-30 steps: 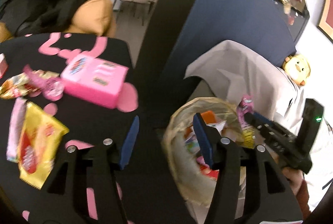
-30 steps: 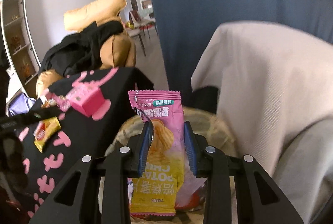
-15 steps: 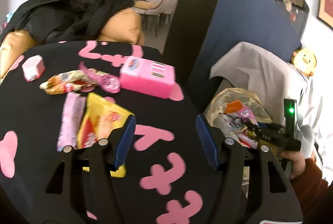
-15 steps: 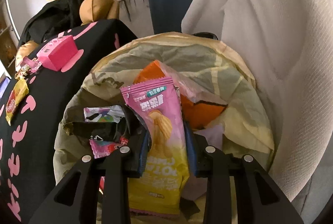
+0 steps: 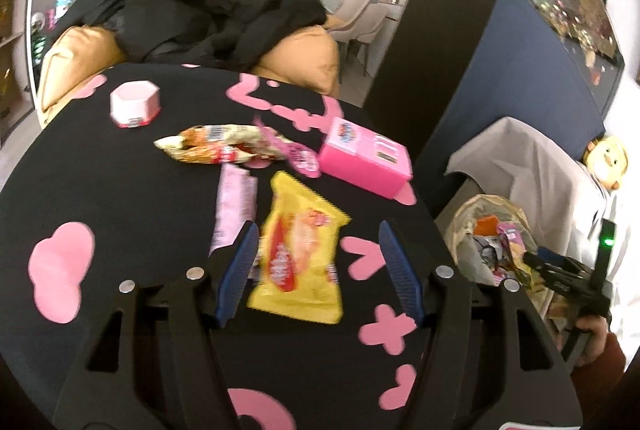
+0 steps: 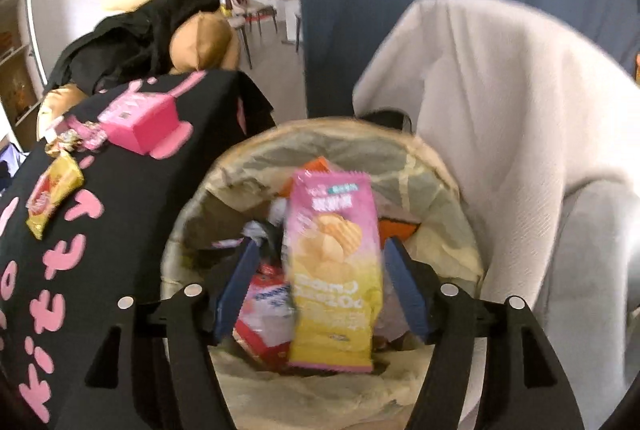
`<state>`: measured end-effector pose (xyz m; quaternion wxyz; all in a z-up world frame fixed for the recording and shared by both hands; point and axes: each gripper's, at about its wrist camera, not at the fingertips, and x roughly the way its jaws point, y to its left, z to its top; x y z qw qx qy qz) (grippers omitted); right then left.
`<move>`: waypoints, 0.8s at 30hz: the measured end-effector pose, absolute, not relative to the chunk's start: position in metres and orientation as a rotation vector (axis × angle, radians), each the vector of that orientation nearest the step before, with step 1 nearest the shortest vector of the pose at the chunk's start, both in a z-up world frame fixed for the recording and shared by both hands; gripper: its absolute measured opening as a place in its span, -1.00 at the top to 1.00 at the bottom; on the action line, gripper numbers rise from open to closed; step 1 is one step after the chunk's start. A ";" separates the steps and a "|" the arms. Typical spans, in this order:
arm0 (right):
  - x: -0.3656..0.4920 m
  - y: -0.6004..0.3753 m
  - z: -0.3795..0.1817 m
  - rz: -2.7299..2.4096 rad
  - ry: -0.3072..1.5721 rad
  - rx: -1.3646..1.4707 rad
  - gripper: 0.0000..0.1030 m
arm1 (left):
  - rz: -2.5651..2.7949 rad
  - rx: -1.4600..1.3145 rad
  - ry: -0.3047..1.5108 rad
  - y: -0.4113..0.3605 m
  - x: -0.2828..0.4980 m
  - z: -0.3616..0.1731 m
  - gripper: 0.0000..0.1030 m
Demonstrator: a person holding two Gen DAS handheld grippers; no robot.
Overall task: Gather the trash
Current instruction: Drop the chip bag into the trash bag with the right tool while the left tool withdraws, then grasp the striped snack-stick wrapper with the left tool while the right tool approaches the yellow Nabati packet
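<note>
Your left gripper (image 5: 316, 266) is spread wide over the black table (image 5: 120, 214), jaws either side of the yellow snack bag (image 5: 300, 254) but not touching it yet, so that one's lined up and not grabbed. Left of it lies a pale pink wrapper (image 5: 234, 206), and further back there's a small pink-and-white cup (image 5: 135, 103), a crumpled striped wrapper (image 5: 216, 148), a little pink foil pack (image 5: 300, 158) and a pink box (image 5: 366, 160). So I'd say you've got a good handful of pieces left on that tabletop.

Moving right, the lined trash bin (image 6: 432, 166) sits just off the table edge beside a chair draped in white cloth (image 6: 500, 102). Your right gripper (image 6: 320, 286) hangs over the bin with its jaws apart, and the pink chip bag (image 6: 332, 262) sits between them with a gap on each side, looking loose and headed down onto the orange and red wrappers inside. Bin's filling up; I'd call it roughly halfway.
</note>
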<state>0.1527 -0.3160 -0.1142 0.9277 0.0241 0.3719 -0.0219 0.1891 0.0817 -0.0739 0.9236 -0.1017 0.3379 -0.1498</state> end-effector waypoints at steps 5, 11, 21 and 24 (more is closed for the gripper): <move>0.148 -0.287 -0.086 0.030 0.710 0.023 -0.25 | -0.249 -0.232 0.696 0.110 0.188 -0.079 -0.22; 0.167 -0.238 -0.078 0.173 0.717 0.031 -0.25 | -0.200 -0.251 0.703 0.138 0.187 -0.085 -0.22; 0.209 -0.141 -0.099 0.369 0.779 0.009 -0.25 | -0.311 -0.115 0.695 0.147 0.234 -0.078 -0.22; 0.225 -0.129 -0.111 0.395 0.808 0.024 -0.25 | -0.377 -0.042 0.689 0.143 0.266 -0.077 -0.22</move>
